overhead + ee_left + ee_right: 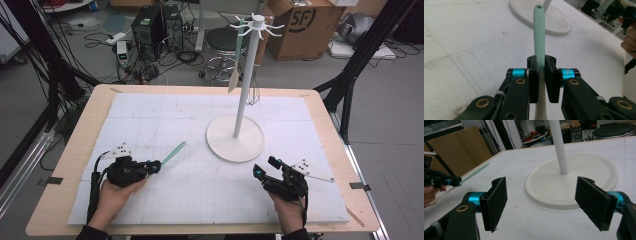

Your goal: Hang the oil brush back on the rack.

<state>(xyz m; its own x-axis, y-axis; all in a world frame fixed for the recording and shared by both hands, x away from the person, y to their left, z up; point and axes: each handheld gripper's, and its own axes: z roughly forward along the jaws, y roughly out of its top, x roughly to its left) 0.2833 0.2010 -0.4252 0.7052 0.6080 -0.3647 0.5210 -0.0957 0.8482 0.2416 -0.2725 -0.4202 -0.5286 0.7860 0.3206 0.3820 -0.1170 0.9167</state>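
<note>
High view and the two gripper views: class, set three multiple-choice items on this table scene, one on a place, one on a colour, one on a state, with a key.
1. Where does the white stand sit?
A. on the table's far right half
B. at the near left corner
C. on the floor

2. What colour is the handle clamped by the left gripper?
A. red
B. mint green
C. black

3. How do the right gripper jaws stand?
A. shut on the stand
B. shut on nothing
C. wide open, nothing between

Key: 1 A, its round base lies right of centre, towards the far edge in the high view; 2 B, a pale green handle rises between the pads; 3 C, the two pads stand far apart over the board.
</note>
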